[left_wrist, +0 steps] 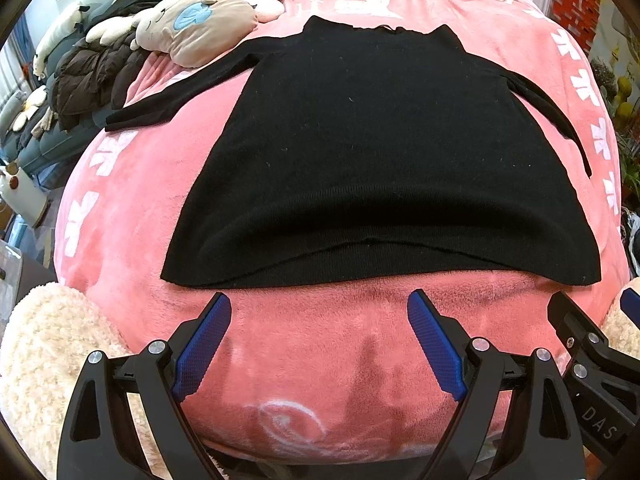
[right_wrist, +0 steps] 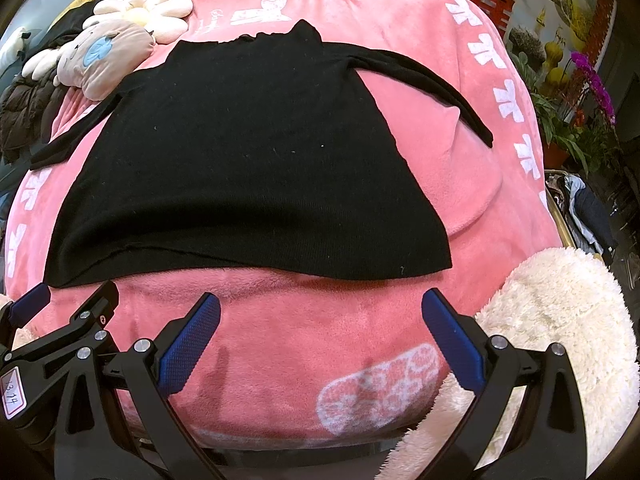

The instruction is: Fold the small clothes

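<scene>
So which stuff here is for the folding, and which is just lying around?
For the folding:
- black sweater, spread flat
- pink blanket under it
- left gripper, open
- right gripper, open

Just lying around:
- bunny plush
- daisy cushion
- dark puffer jacket
- fluffy cream throw
- potted flowers

Black sweater (left_wrist: 380, 152) flat, unfolded, sleeves outspread

Black sweater (left_wrist: 376, 152), pink blanket (left_wrist: 320, 360) with white bows, blue-padded tongs (left_wrist: 320, 344)
</scene>
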{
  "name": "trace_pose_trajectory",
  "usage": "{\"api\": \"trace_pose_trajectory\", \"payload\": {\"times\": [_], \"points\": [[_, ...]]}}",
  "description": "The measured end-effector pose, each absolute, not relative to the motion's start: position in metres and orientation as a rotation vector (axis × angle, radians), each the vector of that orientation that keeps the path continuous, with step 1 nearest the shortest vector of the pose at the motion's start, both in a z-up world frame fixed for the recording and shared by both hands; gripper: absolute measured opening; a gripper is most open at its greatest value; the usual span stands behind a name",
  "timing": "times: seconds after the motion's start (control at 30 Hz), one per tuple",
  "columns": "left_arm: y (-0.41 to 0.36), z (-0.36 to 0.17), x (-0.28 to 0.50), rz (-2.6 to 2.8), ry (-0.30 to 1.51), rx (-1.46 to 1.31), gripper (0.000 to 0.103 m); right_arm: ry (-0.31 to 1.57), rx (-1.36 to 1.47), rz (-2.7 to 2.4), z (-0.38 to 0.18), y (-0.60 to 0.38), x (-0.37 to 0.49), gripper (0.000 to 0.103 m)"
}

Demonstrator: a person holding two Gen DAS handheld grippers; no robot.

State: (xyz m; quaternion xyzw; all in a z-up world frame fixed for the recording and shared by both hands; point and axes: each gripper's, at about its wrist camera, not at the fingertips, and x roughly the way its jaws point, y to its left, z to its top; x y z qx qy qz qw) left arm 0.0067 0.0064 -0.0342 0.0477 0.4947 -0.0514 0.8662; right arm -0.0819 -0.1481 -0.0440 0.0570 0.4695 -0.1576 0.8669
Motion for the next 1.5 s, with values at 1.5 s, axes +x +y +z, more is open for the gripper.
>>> {"api": "trace_pose_trajectory", "payload": {"times": [1.5], "points": [[-0.009,0.000,0.089,-0.275,1.054,-0.070,0.088,0.826,0.967,-0.481,-0.049,-0.488,0.090,0.070]]}}
